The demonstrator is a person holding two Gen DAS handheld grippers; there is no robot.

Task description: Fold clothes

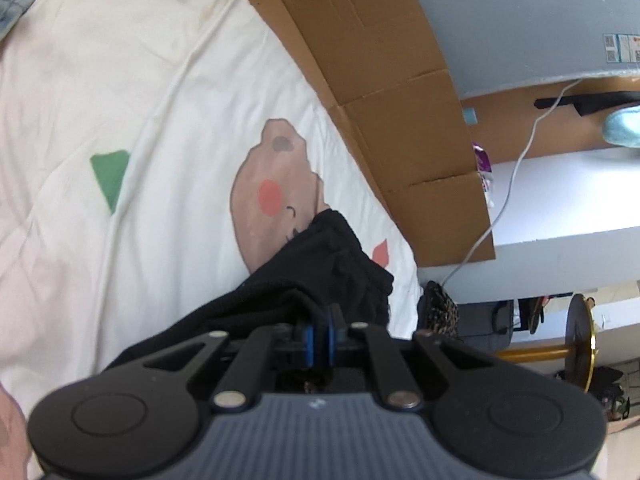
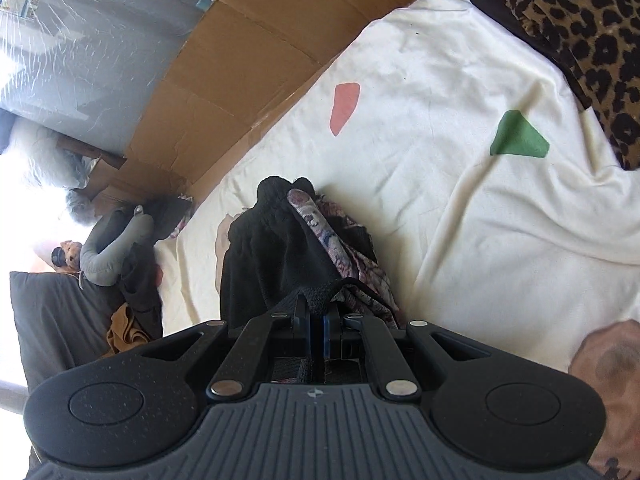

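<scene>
Two grippers each pinch black cloth over a bed. The left gripper [image 1: 320, 330] has its blue pads pressed tight on a fold of the black garment [image 1: 320, 272], which hangs over the cream bedsheet [image 1: 140, 120] beside a brown bear print [image 1: 272, 192]. The right gripper [image 2: 318, 320] squeezes black fabric [image 2: 272, 248] too, with a flowery lining [image 2: 320, 224] showing. A cardboard box [image 2: 248, 64] stands beside the bed, and a leopard-print cloth [image 2: 580, 20] lies at the sheet's edge.

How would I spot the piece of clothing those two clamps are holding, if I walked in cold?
Find the cream bedsheet printed with coloured shapes, beside the cardboard. At its edge, the black garment is pinched by the left gripper and right gripper. It alone is black with a patterned lining.
</scene>
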